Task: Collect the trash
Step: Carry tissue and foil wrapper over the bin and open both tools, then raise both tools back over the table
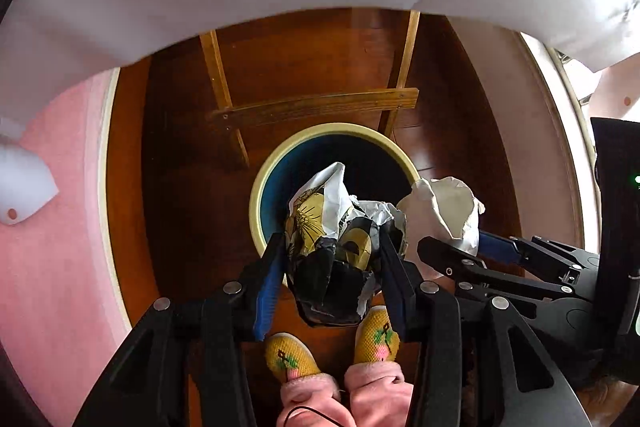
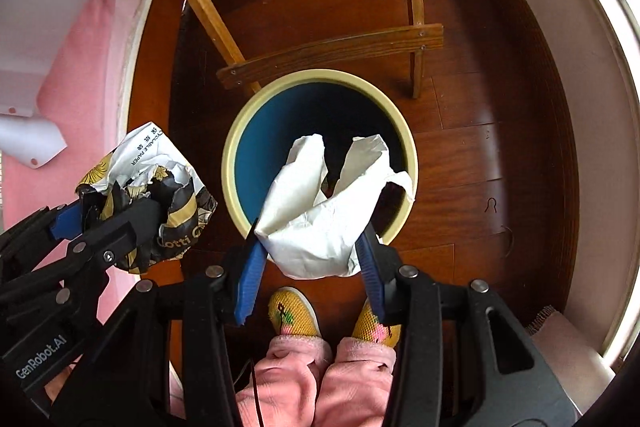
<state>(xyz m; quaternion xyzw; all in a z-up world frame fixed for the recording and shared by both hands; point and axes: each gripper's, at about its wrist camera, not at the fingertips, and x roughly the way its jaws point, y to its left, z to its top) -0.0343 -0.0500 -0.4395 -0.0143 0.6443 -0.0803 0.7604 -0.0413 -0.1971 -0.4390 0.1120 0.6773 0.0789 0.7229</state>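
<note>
Wooden floor (image 2: 460, 155): blue bin (image 2: 276, 147), both tools holding crumpled paper above.

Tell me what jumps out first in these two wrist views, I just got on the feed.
Two crumpled wads of trash are held side by side above the round bin on the wooden floor. The left gripper is shut on the black-and-gold printed wrapper, and the right gripper is shut on the plain white paper, just over the bin's near rim. Below them show yellow slippers and pink trouser cuffs.
</note>
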